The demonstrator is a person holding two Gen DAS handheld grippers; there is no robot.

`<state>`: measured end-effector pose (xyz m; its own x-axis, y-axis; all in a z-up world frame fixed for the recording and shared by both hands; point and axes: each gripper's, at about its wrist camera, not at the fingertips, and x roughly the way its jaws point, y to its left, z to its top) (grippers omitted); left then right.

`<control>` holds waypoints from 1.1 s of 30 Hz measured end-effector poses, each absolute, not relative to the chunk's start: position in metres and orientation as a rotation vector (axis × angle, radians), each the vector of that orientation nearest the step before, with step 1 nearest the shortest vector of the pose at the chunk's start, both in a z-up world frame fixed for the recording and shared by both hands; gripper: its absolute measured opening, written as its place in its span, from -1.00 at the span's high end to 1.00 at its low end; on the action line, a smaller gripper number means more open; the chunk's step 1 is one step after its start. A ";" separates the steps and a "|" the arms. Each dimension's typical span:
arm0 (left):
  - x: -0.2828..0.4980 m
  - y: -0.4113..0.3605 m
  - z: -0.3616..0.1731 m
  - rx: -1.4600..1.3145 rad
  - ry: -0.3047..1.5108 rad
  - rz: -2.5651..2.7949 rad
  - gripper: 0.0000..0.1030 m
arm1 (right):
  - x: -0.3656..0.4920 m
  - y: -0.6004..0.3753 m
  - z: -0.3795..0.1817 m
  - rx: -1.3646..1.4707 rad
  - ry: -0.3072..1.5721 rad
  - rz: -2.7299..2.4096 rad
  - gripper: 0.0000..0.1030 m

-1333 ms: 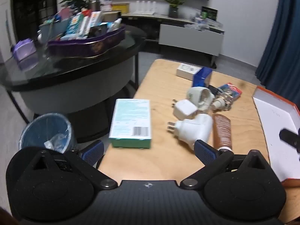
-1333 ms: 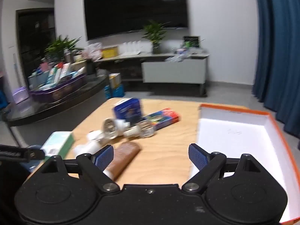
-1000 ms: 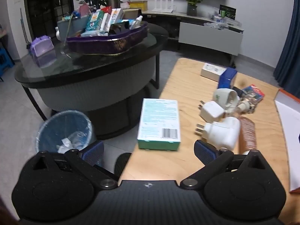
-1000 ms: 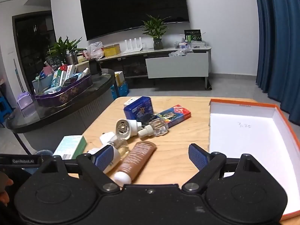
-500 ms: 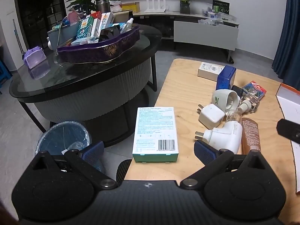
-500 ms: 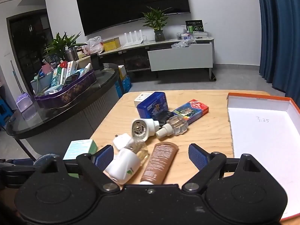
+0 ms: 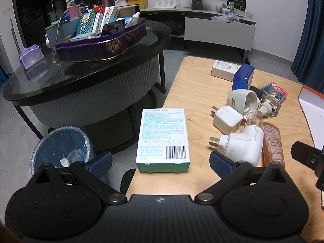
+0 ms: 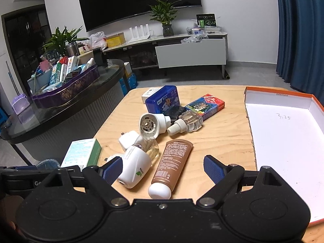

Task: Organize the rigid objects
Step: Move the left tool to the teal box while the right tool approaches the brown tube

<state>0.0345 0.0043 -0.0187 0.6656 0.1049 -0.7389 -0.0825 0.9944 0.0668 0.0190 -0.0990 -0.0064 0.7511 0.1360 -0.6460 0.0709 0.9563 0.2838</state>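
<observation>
My left hand-held gripper hangs with its jaws spread wide and nothing between them, and the green bandage box lies flat on the table straight ahead, centred in the gap, its barcode end nearest me at the table's near edge. Ahead and to the right of that gripper sits the white plug-in vaporizer, close to the right fingertip, with the small white charger just beyond it. My right hand-held gripper is also spread and empty; the brown tube lies between its fingers, white cap pointing back toward me, and the same vaporizer rests just beside its left finger (whether they touch I cannot tell). Farther ahead are a second white vaporizer, a clear refill bottle, the blue tin and a colourful card box. To the right lies the open orange-rimmed box, with nothing visible inside it.
</observation>
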 end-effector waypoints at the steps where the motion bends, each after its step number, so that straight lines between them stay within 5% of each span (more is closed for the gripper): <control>1: 0.035 0.004 -0.019 0.031 0.836 0.108 -1.00 | 0.019 -0.097 -0.008 0.301 0.721 0.037 -0.98; 33: 0.050 0.019 -0.039 0.007 0.875 0.129 -1.00 | 0.032 -0.104 -0.029 0.285 0.772 0.021 -0.98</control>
